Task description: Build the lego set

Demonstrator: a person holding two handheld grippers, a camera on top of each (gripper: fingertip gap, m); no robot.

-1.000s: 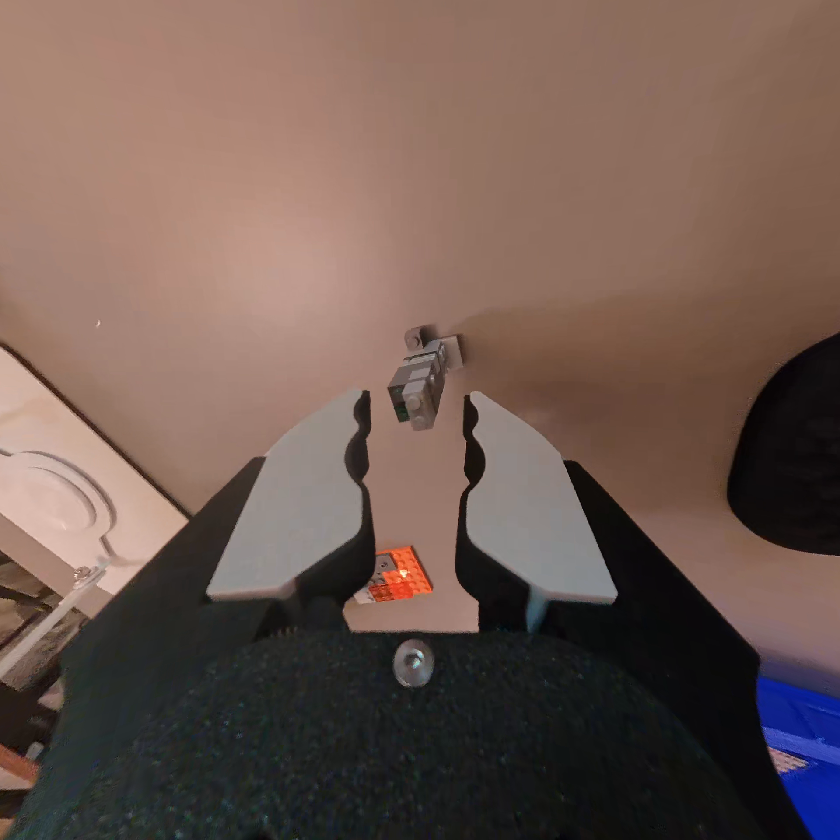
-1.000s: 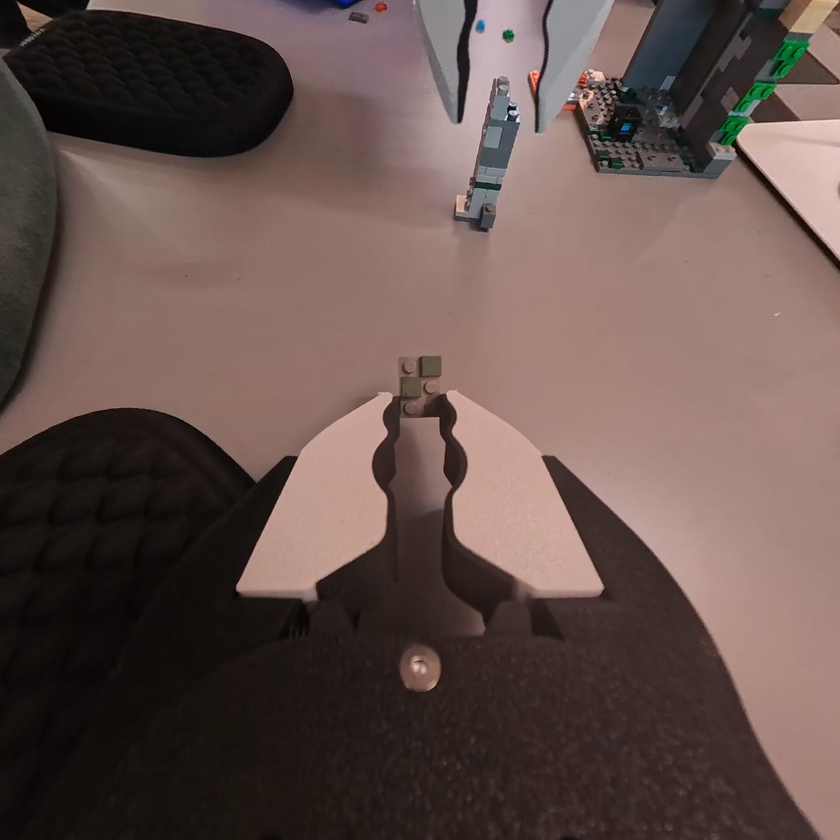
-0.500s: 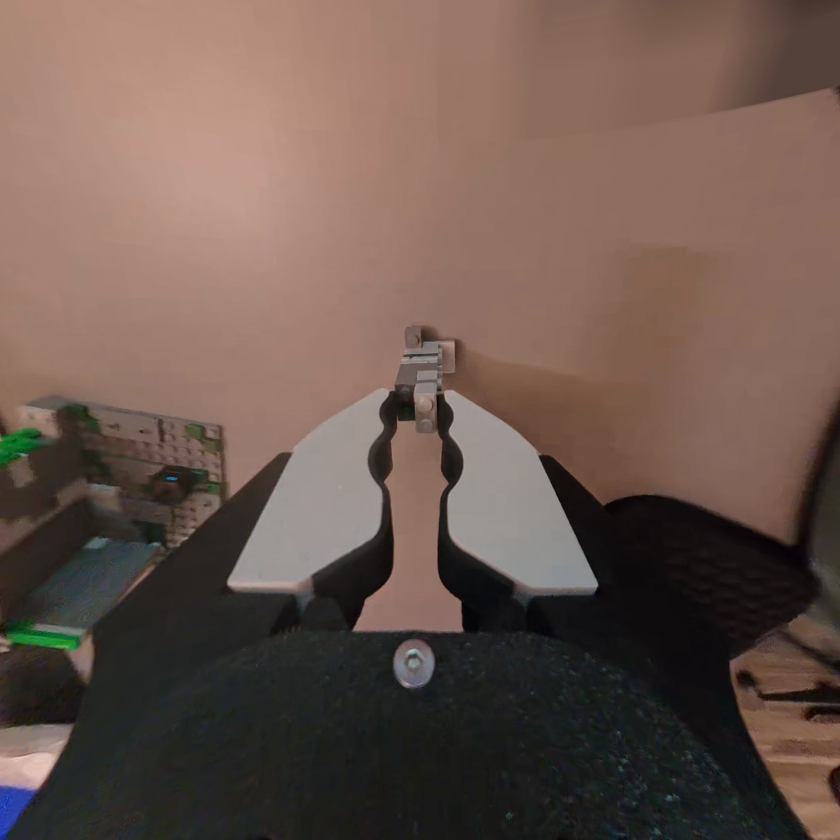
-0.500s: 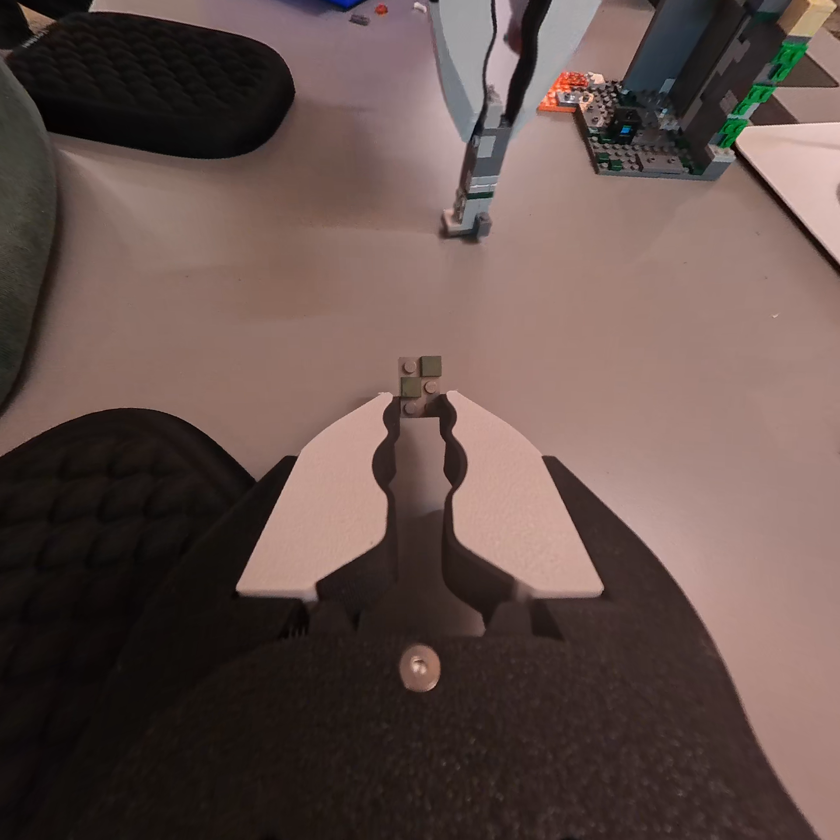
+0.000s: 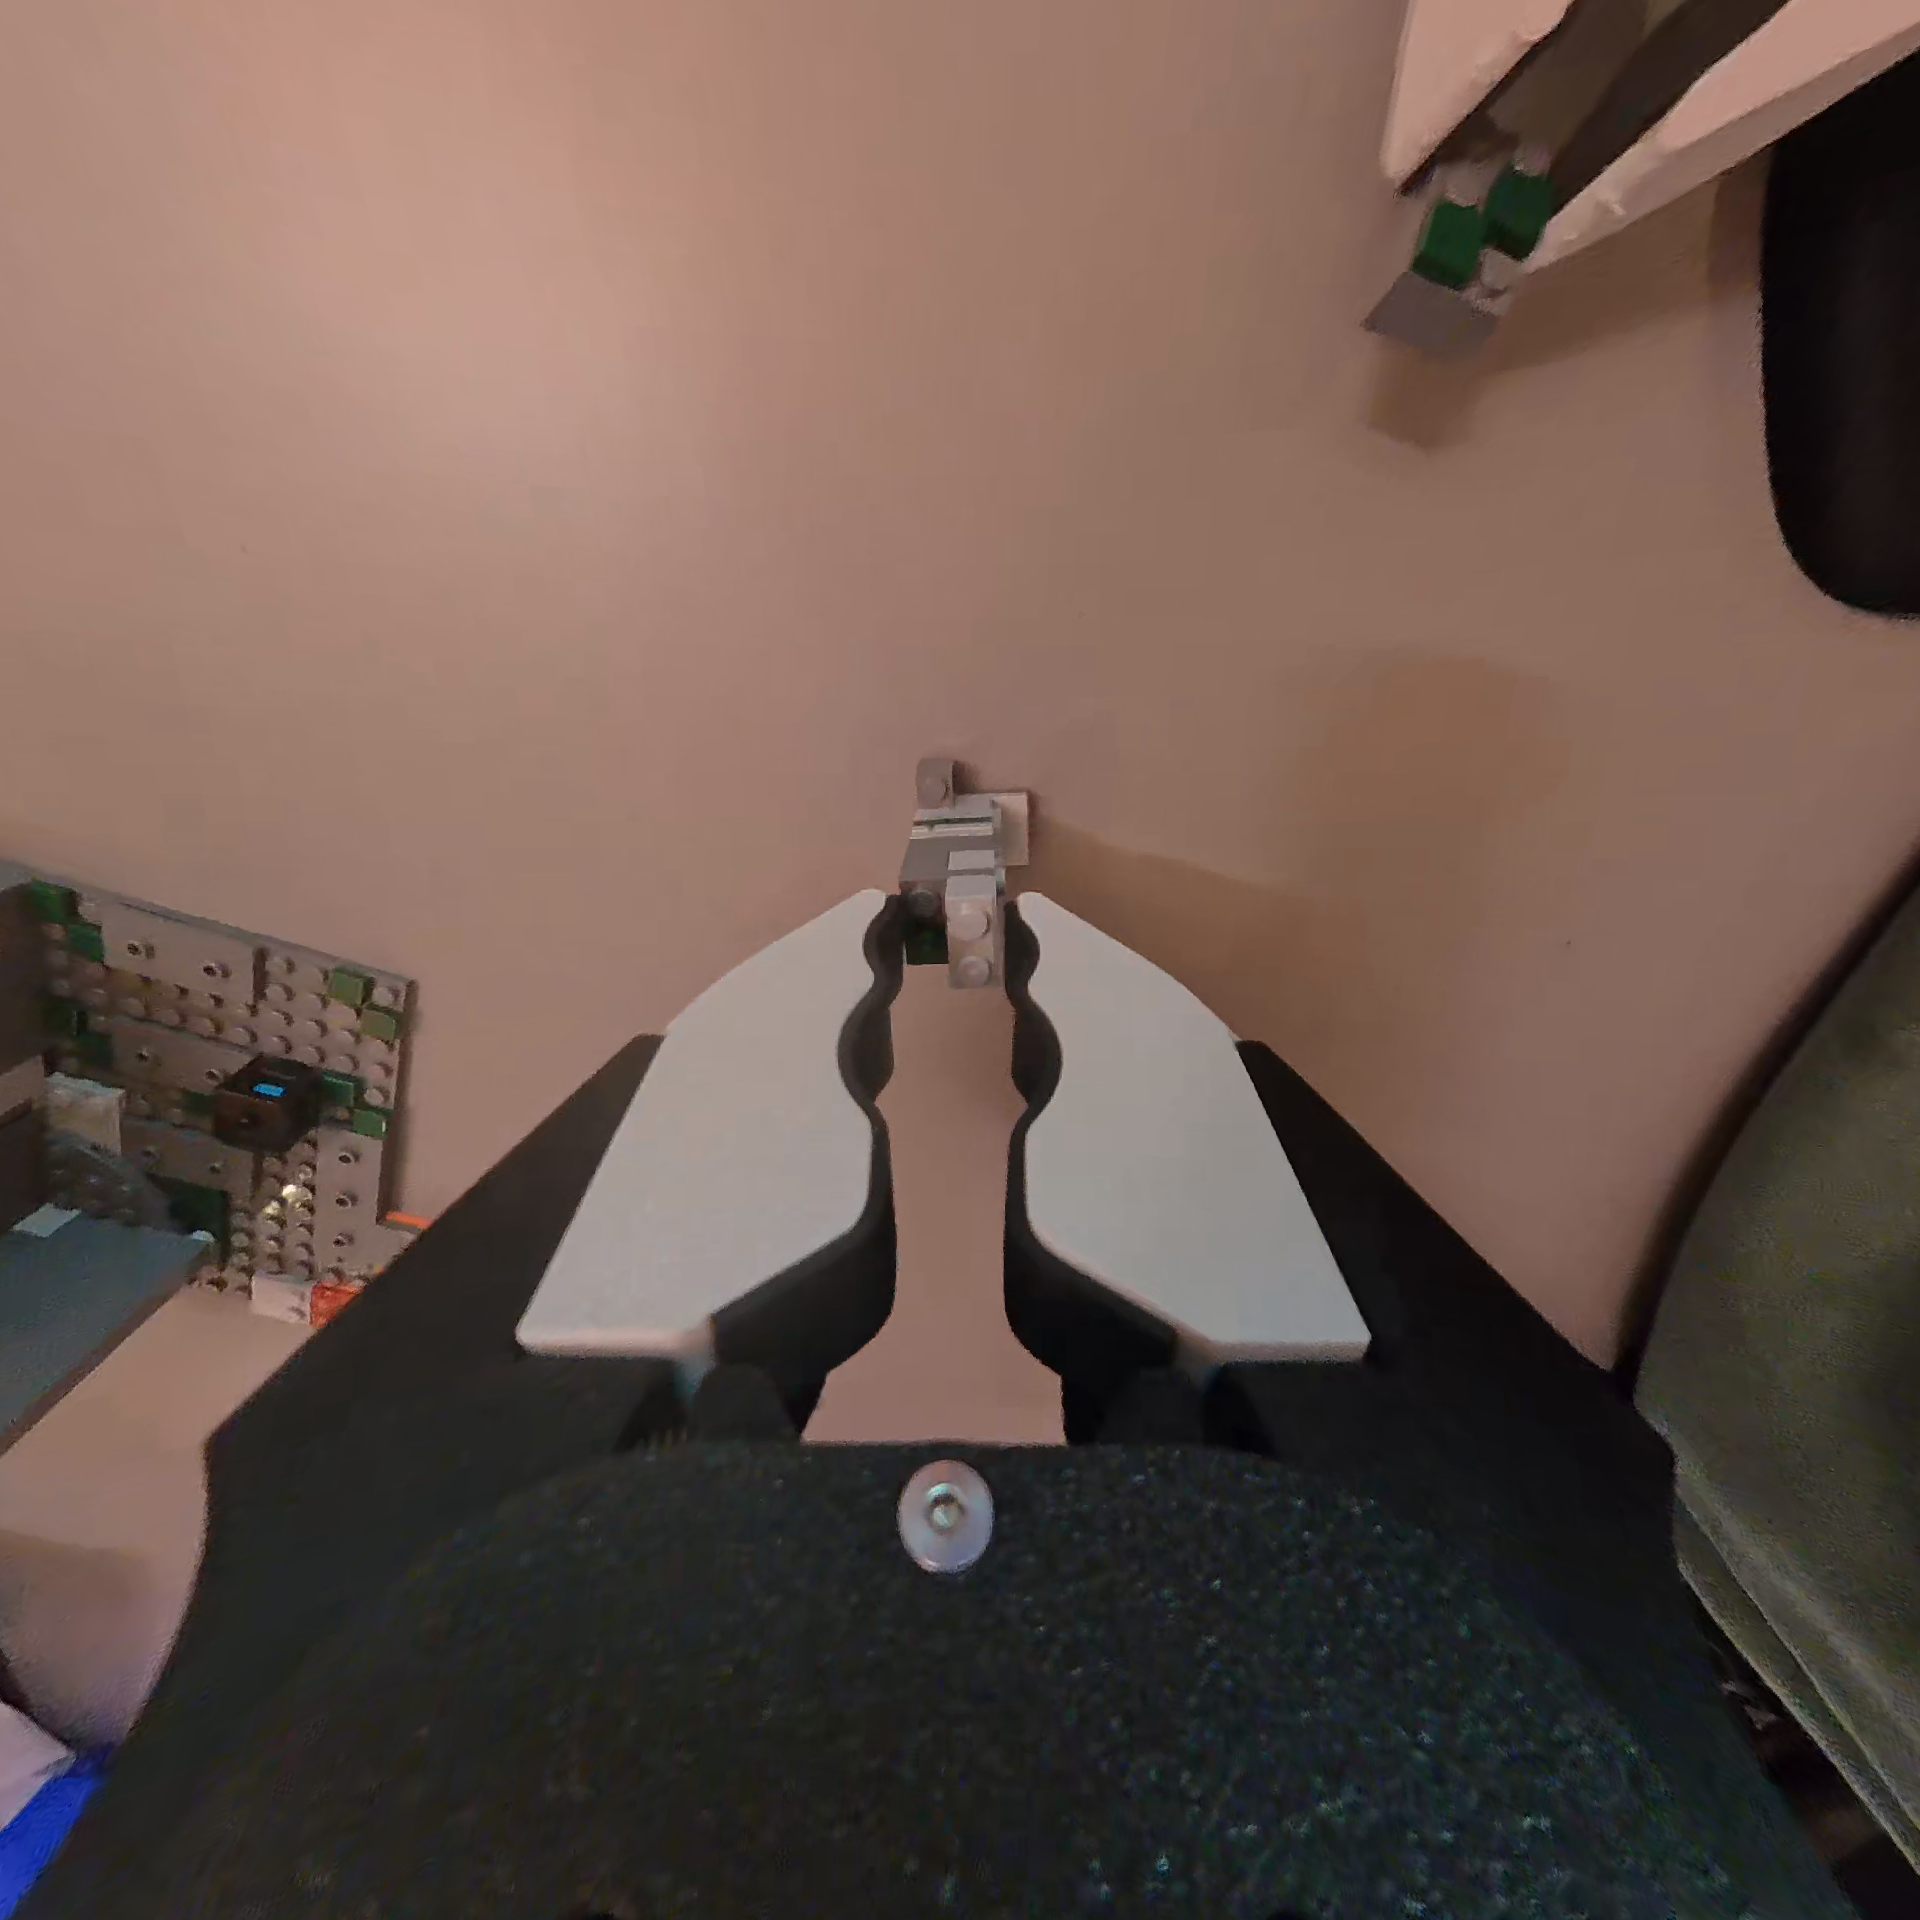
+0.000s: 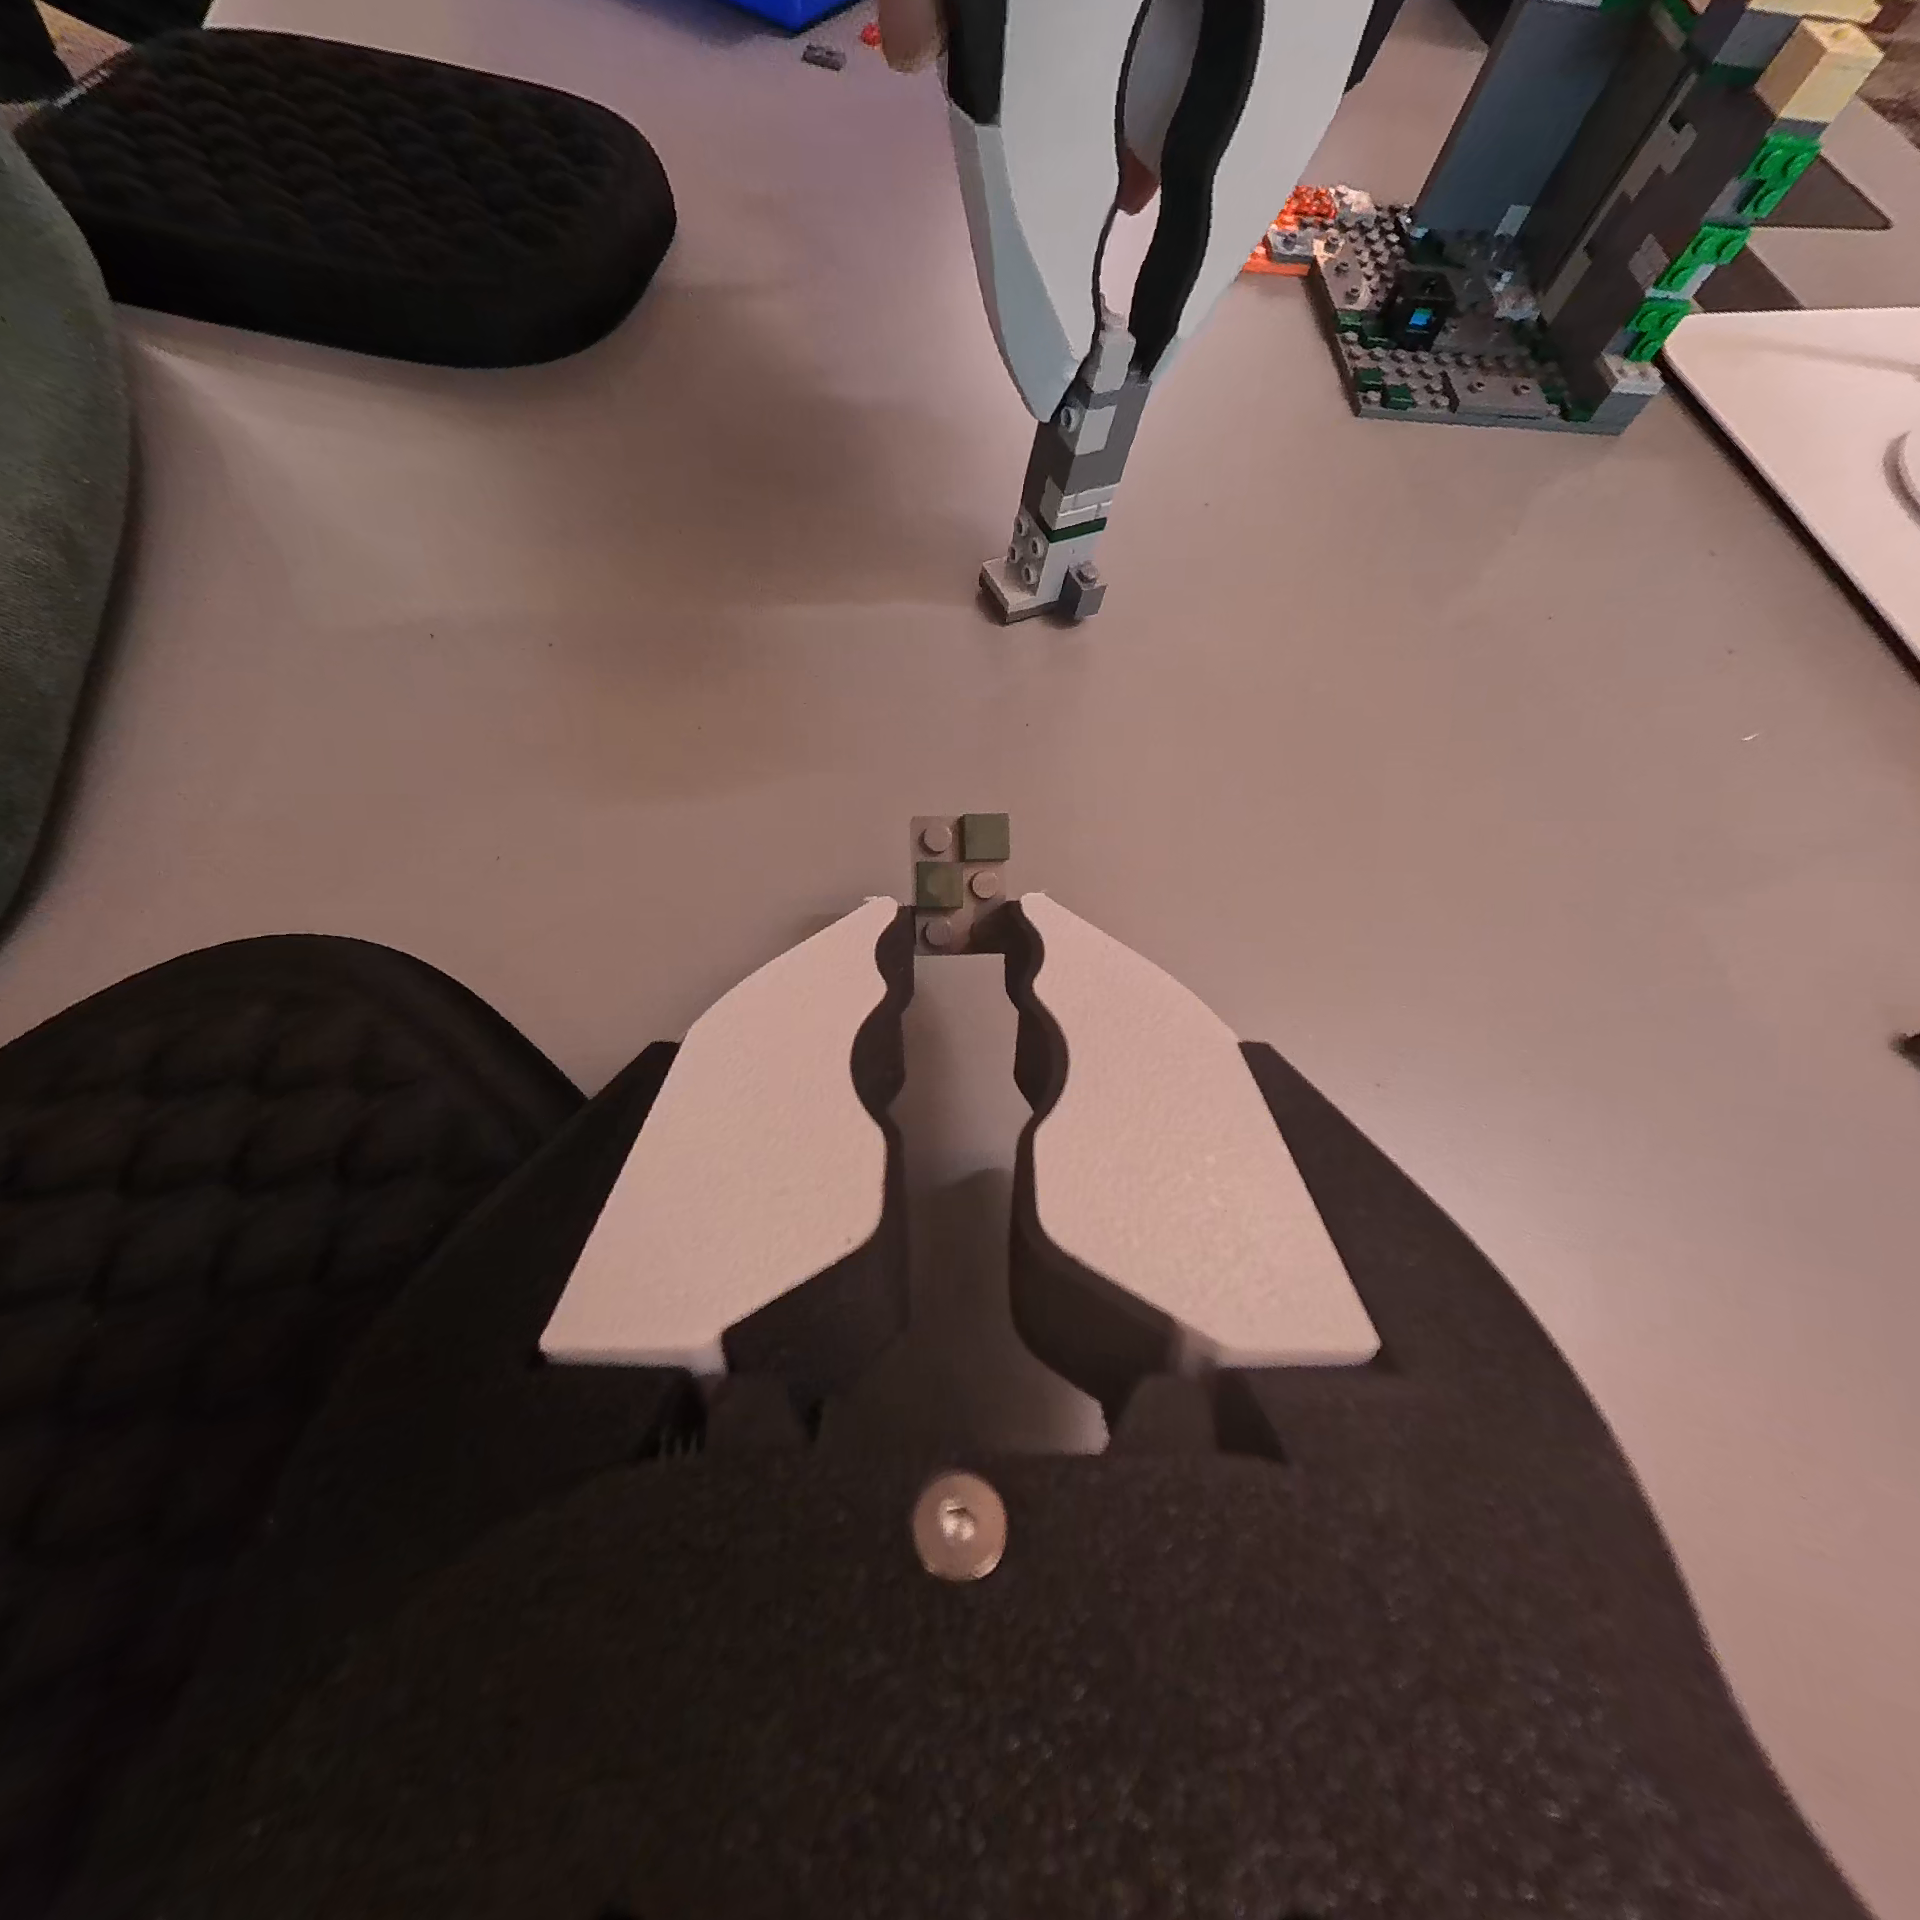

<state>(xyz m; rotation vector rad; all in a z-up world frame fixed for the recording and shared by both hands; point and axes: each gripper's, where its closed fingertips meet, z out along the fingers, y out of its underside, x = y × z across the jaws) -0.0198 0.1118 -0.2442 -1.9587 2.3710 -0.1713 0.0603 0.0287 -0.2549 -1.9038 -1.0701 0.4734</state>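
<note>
A pale table (image 6: 1455, 831) fills most of both views. At its far right stands the big grey castle build (image 6: 1538, 260), a tall dark wall with green bricks down one edge rising from a studded grey base; in the left wrist view the same base (image 5: 208, 1081) sits low at the left. A black quilted pad (image 6: 343, 197) lies at the table's far left, and a white board (image 6: 1808, 436) juts in from the right edge.

The left gripper (image 6: 1117, 353) comes down from above in the middle of the table, its pale fingers pinching the top of a slim grey column (image 6: 1070, 488). The column leans a little, and its small foot plate touches the table. From the left wrist view the gripper's own tips (image 5: 951, 925) are pressed against the column's (image 5: 956, 883) upper end.

The right gripper (image 6: 961, 920) is held nearer, well apart from the column, closed on a small grey plate (image 6: 961, 883) carrying two olive-green tiles. Seen from the left wrist view, that plate (image 5: 1455, 260) hangs just above the table, clamped between the right gripper's fingers (image 5: 1662, 156).
</note>
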